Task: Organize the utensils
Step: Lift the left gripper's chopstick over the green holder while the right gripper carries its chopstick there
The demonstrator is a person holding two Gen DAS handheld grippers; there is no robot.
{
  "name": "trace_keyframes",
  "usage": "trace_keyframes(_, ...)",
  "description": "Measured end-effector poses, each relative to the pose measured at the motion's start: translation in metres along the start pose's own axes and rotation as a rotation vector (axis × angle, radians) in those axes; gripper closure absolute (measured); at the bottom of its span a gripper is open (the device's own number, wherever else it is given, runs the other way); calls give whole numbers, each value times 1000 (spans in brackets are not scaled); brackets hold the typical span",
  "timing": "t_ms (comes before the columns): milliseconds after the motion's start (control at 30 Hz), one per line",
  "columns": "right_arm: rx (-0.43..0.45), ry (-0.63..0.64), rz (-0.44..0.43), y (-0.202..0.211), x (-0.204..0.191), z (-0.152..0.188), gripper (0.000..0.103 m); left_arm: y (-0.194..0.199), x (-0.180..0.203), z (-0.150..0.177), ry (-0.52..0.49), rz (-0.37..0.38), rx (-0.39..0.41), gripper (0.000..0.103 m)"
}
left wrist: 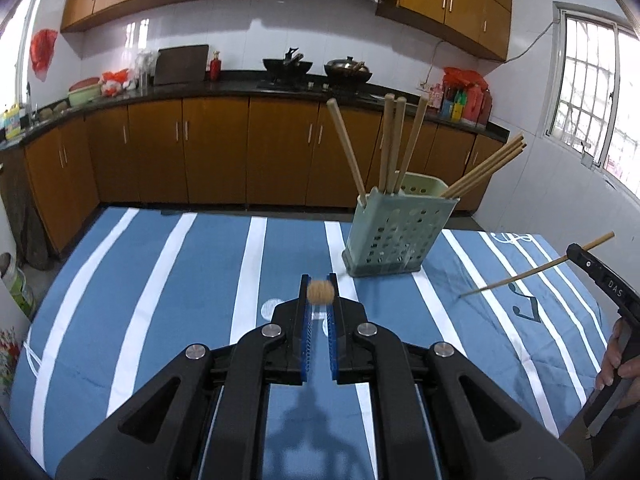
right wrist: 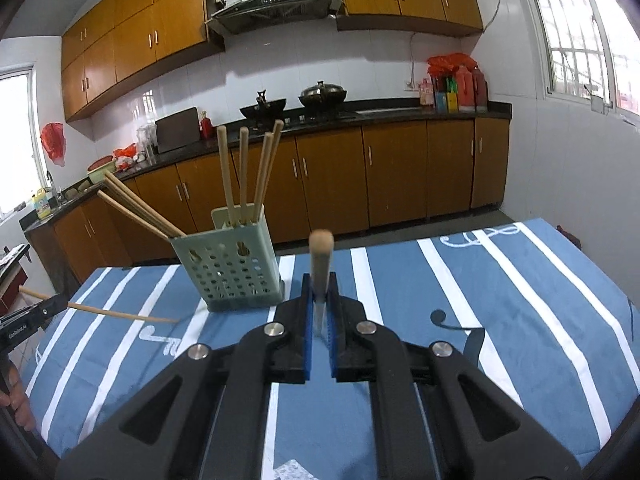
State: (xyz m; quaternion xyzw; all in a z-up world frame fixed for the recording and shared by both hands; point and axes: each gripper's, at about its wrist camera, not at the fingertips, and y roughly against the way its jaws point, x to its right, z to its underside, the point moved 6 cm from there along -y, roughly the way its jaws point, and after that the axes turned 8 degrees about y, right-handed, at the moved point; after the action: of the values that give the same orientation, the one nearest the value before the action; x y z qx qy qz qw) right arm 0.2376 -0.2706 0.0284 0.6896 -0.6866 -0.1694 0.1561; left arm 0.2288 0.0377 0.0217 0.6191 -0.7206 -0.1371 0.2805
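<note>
Wooden chopstick [left wrist: 320, 291] pinched in my left claw [left wrist: 319, 312]; right claw [right wrist: 320, 312] clamps another [right wrist: 321, 256]. Light, stiff, slick: grip mid-shaft. Holder [left wrist: 394, 232] far right.

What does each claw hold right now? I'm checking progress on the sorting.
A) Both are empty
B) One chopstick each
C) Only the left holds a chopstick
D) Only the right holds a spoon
B: the left claw and right claw each clamp one thin wooden chopstick.
</note>
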Motion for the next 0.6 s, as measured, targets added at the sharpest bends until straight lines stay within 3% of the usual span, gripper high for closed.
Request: trace_keyframes(600, 46, 29, -18, 10, -9, -25, 96, 8, 9, -20, -38, -5, 32, 96)
